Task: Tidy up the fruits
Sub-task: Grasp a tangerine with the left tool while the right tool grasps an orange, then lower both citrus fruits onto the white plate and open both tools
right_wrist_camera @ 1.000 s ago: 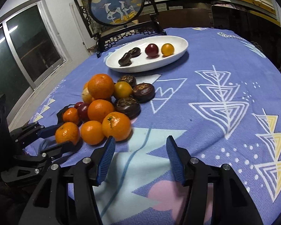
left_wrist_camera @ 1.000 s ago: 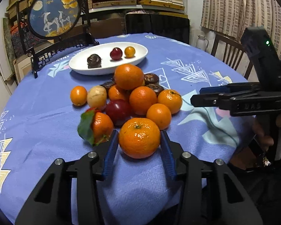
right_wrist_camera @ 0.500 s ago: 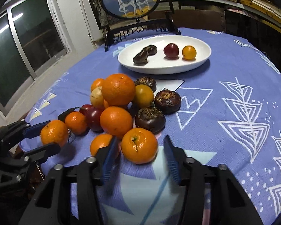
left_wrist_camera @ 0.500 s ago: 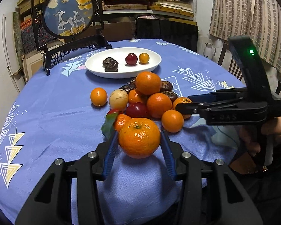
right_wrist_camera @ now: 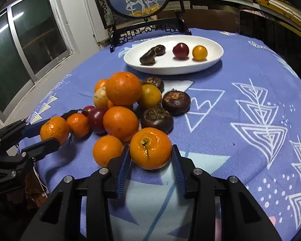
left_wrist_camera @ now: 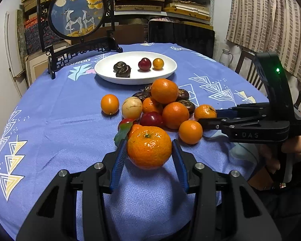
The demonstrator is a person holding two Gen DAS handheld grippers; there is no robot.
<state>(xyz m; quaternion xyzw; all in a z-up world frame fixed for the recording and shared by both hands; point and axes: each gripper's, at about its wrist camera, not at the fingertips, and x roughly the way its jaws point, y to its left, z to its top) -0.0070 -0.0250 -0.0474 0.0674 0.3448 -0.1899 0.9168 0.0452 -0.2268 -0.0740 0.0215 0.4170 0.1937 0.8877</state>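
Each gripper has a mandarin: the left gripper (left_wrist_camera: 149, 150) is clamped on one (left_wrist_camera: 149, 147) at the pile's near edge, the right gripper (right_wrist_camera: 150, 157) pinches another (right_wrist_camera: 150, 148). The plate (left_wrist_camera: 164, 74) lies straight ahead beyond the pile (left_wrist_camera: 160, 108), about equally far from both.

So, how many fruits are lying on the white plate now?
4 on the white plate: two dark brown ones touching at its left, a red one in the middle and a small orange one to its right. None seems hidden.
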